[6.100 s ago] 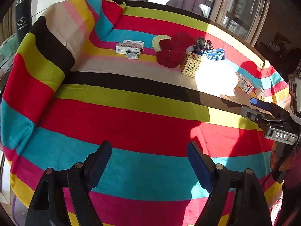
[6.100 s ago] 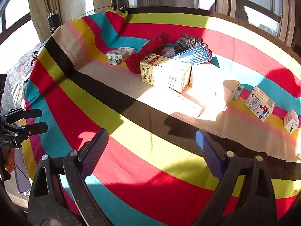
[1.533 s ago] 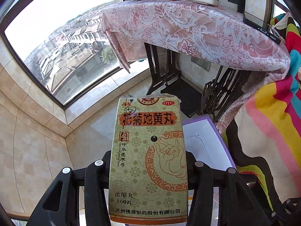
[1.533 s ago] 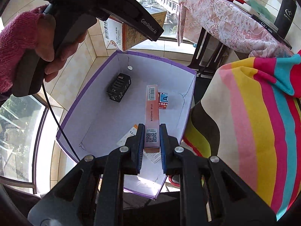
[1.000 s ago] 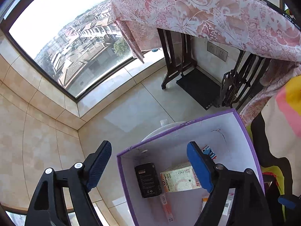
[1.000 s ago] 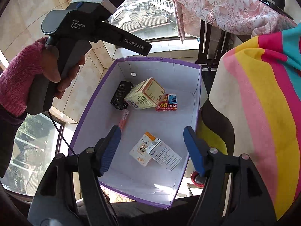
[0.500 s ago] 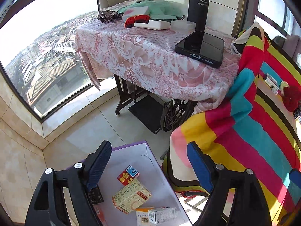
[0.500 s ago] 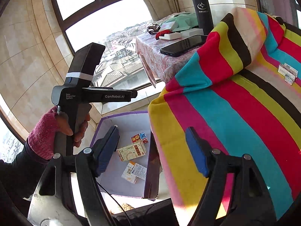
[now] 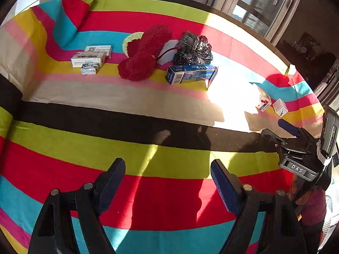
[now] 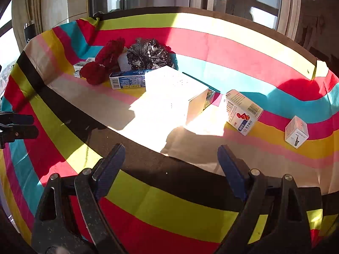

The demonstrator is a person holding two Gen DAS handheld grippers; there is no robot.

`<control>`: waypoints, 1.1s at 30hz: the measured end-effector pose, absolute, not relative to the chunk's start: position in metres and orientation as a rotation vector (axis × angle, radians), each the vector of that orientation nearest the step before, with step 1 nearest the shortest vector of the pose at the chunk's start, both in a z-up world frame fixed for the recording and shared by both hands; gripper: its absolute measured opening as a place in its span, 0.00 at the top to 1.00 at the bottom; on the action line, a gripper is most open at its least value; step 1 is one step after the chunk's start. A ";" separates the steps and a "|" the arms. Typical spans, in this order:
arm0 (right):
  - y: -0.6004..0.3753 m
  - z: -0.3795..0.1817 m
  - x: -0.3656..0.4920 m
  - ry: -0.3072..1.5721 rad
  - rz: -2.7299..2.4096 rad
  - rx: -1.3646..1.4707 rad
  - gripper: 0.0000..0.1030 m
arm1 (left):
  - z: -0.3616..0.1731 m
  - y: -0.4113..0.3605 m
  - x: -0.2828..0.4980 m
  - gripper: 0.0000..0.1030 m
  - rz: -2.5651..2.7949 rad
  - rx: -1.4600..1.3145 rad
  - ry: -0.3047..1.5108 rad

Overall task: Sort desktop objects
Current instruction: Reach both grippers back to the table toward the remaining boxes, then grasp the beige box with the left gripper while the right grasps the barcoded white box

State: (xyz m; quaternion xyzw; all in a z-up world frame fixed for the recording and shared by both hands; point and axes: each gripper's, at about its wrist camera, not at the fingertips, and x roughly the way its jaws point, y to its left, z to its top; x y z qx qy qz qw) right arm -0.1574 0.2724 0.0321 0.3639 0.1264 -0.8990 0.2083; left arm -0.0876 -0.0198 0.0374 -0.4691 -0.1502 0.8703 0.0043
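Note:
Both grippers hover over the striped tablecloth (image 9: pixel 148 154), open and empty. My left gripper (image 9: pixel 168 182) faces a blue box (image 9: pixel 190 74), a red knitted item (image 9: pixel 144 57), a dark glittery bundle (image 9: pixel 193 47) and small white boxes (image 9: pixel 89 58) at the far side. My right gripper (image 10: pixel 170 167) faces a large sunlit white box (image 10: pixel 175 91), a white box with a red and blue mark (image 10: pixel 242 111) and a small white box (image 10: pixel 296 131). The blue box (image 10: pixel 128 81) also shows in the right wrist view. The right gripper also shows in the left wrist view (image 9: pixel 281 130).
Strong sunlight washes out the cloth's middle right (image 9: pixel 231 103). The table's far edge (image 10: pixel 211 12) runs below windows. A dark flask (image 10: pixel 28 31) stands at the far left. The left gripper's fingers (image 10: pixel 18 124) show at the left edge of the right wrist view.
Both grippers let their boxes go into the purple box on the floor, then swung back up to the table. Both now face the tabletop objects, open and empty.

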 end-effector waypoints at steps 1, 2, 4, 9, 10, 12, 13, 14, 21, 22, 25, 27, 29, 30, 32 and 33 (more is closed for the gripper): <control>0.287 0.030 -0.172 0.346 -2.514 1.046 0.13 | 0.035 -0.003 -0.105 0.19 2.711 -1.471 -0.487; 0.297 0.028 -0.185 0.343 -2.520 1.077 0.13 | 0.032 0.008 -0.123 0.19 2.690 -1.484 -0.522; 0.309 0.024 -0.207 0.383 -2.527 1.104 0.13 | 0.028 0.031 -0.158 0.19 2.623 -1.521 -0.646; 0.310 0.016 -0.238 0.463 -2.456 1.106 0.13 | 0.025 0.057 -0.207 0.19 2.598 -1.551 -0.877; 0.309 0.013 -0.245 0.457 -2.438 1.118 0.13 | 0.023 0.059 -0.212 0.19 2.605 -1.560 -0.908; 0.308 0.011 -0.256 0.419 -2.407 1.128 0.12 | 0.019 0.063 -0.223 0.19 2.604 -1.584 -0.957; 0.307 0.012 -0.260 0.413 -2.400 1.134 0.12 | 0.016 0.065 -0.226 0.19 2.590 -1.582 -0.982; 0.306 0.012 -0.263 0.411 -2.394 1.135 0.12 | 0.013 0.067 -0.230 0.19 2.590 -1.603 -0.989; 0.290 0.016 -0.263 0.467 -2.293 1.075 0.12 | 0.026 0.060 -0.216 0.19 2.673 -1.472 -1.110; 0.289 0.017 -0.261 0.469 -2.282 1.059 0.19 | 0.028 0.058 -0.215 0.19 2.690 -1.458 -1.114; 0.287 0.022 -0.254 0.485 -2.273 1.023 0.55 | 0.026 0.052 -0.216 0.19 2.700 -1.481 -1.153; 0.286 0.023 -0.252 0.503 -2.282 1.018 0.55 | 0.024 0.050 -0.217 0.19 2.686 -1.496 -1.218; 0.288 0.024 -0.252 0.492 -2.283 1.025 0.55 | 0.025 0.053 -0.218 0.19 2.682 -1.480 -1.270; 0.289 0.025 -0.252 0.484 -2.283 1.030 0.55 | 0.026 0.057 -0.219 0.19 2.688 -1.470 -1.278; 0.291 0.026 -0.252 0.476 -2.284 1.035 0.55 | 0.031 0.063 -0.223 0.19 2.714 -1.446 -1.300; 0.291 0.027 -0.251 0.473 -2.285 1.037 0.55 | 0.032 0.064 -0.225 0.18 2.731 -1.436 -1.337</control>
